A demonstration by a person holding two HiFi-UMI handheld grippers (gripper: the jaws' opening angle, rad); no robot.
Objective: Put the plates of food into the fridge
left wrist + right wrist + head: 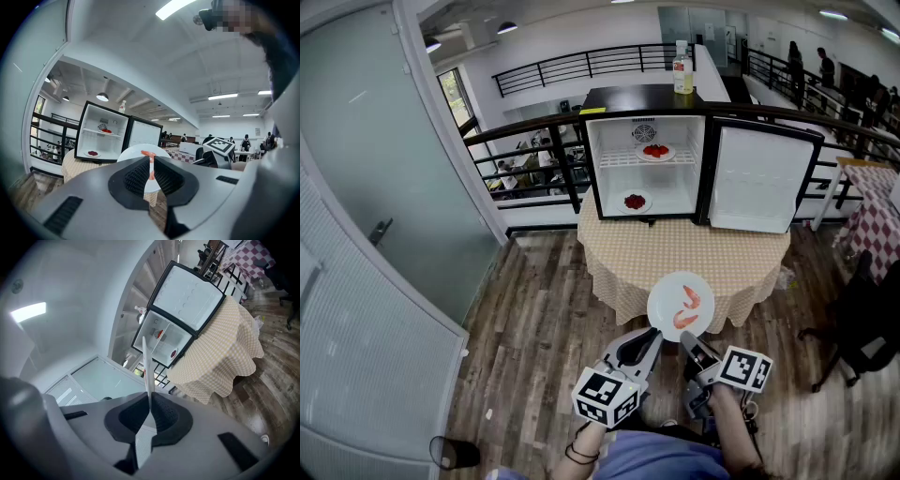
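A white plate with shrimp (681, 306) hangs over the table's near edge, with my right gripper (691, 342) shut on its lower rim. From the right gripper view the plate (146, 365) is edge-on and rises out of the pinched pads (140, 420). My left gripper (651, 337) sits by the plate's lower-left rim. Its jaws stand a narrow slit apart with nothing pressed, and the plate (140, 151) shows beyond them. The black mini fridge (647, 98) stands open on the table. One plate of red food (655, 151) sits on its shelf and another (635, 202) on its floor.
The fridge door (757, 178) swings out to the right. A beige checked cloth covers the round table (675, 251). A bottle (682, 73) stands on the fridge. A glass door (366, 234) is at left, a railing (534, 141) behind, a dark chair (862, 323) at right.
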